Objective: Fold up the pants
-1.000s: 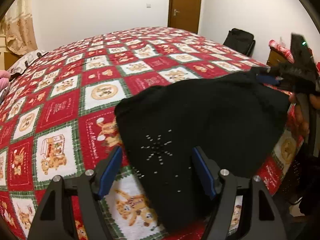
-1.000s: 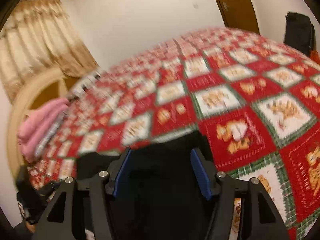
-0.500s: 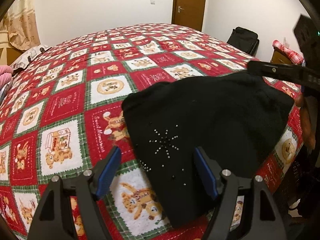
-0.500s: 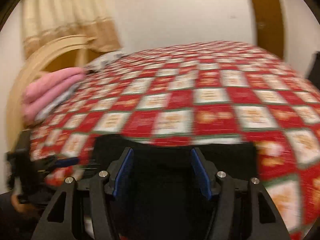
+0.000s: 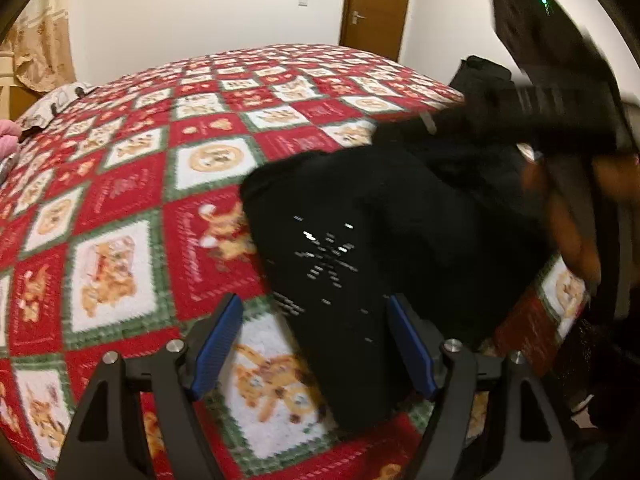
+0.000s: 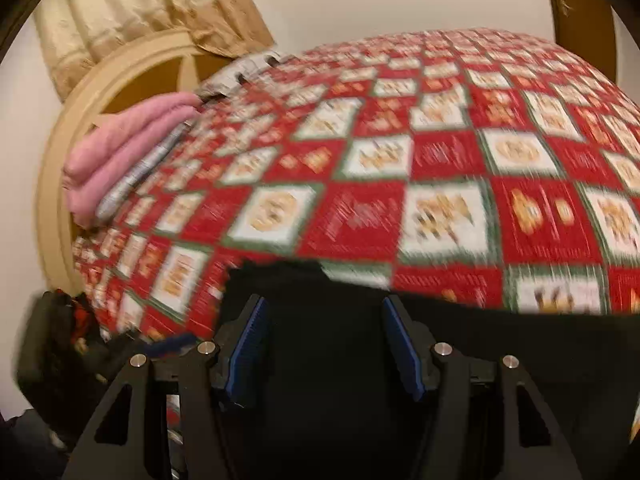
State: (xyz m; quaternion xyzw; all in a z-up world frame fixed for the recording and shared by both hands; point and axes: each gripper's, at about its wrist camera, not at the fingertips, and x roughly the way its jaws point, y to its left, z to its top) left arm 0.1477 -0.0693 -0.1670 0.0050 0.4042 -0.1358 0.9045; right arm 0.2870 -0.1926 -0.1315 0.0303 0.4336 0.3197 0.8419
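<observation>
Black pants (image 5: 360, 232) with a pale bead star pattern lie folded on the red patchwork bedspread (image 5: 120, 200), near the bed's front edge. My left gripper (image 5: 316, 344) is open and empty, with its blue pads over the near end of the pants. My right gripper (image 6: 324, 344) is open and empty above the black fabric (image 6: 320, 380). The right gripper also shows in the left wrist view (image 5: 560, 92) as a blurred black body over the far right side of the pants, with the holding hand below it.
Pink folded blankets (image 6: 120, 160) and a curved wooden headboard (image 6: 120, 76) stand at the head of the bed. A black bag (image 5: 480, 72) sits past the bed by the wall, near a wooden door (image 5: 376, 4).
The right gripper has swung in over the right side of the pants, and its view has turned. The left gripper has shifted slightly closer over the pants. Both stay open.
</observation>
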